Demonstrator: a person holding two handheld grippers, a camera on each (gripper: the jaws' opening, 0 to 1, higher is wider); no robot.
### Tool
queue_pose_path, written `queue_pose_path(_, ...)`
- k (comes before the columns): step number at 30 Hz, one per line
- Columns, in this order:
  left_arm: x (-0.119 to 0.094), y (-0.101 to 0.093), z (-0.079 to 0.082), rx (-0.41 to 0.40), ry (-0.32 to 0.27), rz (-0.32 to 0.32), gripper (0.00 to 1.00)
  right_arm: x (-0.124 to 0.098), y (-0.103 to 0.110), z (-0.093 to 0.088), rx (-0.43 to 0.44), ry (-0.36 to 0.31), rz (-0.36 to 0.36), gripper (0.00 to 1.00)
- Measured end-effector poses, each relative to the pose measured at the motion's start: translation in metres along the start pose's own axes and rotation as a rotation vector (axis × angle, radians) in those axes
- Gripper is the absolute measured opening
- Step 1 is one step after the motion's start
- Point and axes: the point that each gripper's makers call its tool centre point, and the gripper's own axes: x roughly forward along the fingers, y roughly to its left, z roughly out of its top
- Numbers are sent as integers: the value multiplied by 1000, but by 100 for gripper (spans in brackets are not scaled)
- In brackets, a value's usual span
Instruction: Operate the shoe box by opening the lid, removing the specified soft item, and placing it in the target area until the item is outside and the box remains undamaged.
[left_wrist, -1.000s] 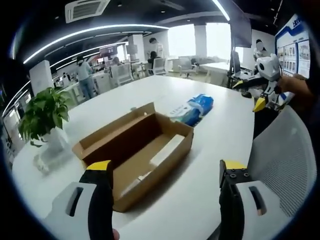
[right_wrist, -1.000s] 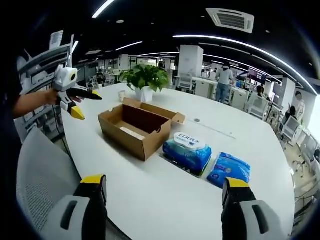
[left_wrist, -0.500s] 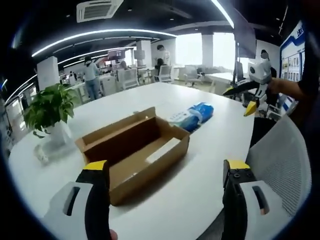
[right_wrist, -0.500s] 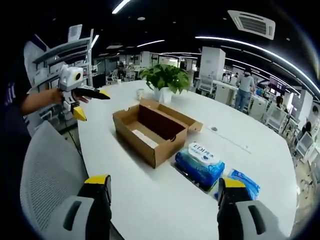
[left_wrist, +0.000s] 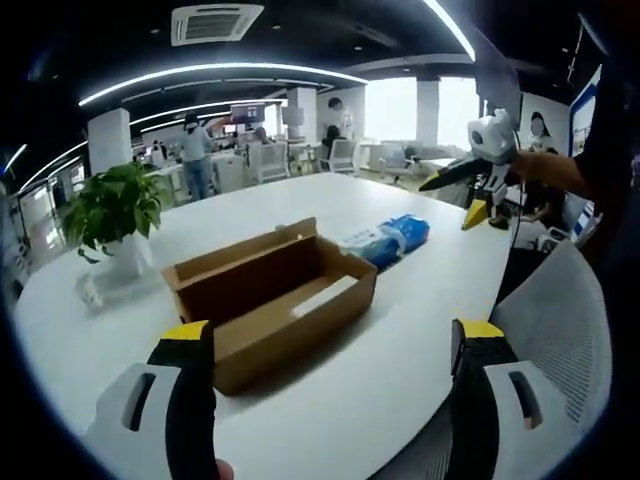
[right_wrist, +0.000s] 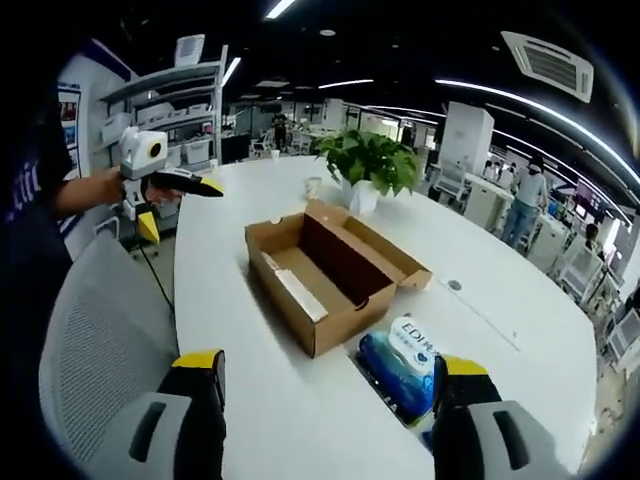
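Open-plan office space with ceiling light strips surrounds a large white table (left_wrist: 420, 300); on it sits the cardboard shoe box (left_wrist: 270, 300), lid folded back and open, with a pale flat piece lying inside on its floor; just beside the box, on the end away from the mesh chair (right_wrist: 90, 340), lies a blue wipes pack (right_wrist: 405, 362) with a white label, touching the table, outside the box; a potted plant (left_wrist: 115, 215) stands near the box on its lidded side; the left gripper (left_wrist: 325, 400) is held above the table edge short of the box, jaws spread wide and holding nothing; the right gripper (right_wrist: 325, 420) hovers likewise near the box and pack, jaws released and empty.
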Motion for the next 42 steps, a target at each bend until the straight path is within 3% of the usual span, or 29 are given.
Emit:
queue_pose_path(11, -12, -11, -8, -29, -31, 29, 99, 20, -4, 24, -80, -16, 82, 79)
queue_pose_path(22, -19, -29, -28, -21, -7, 32, 99, 33, -11, 41, -145, -23, 135, 74)
queue_pose_path(29, -19, -37, -41, -12, 30, 35, 99, 45, -11, 41, -198, 18, 166, 74)
queue_pose_path(42, -20, -36, -42, -36, -2, 77, 99, 68, -13, 45, -283, 50, 217, 66)
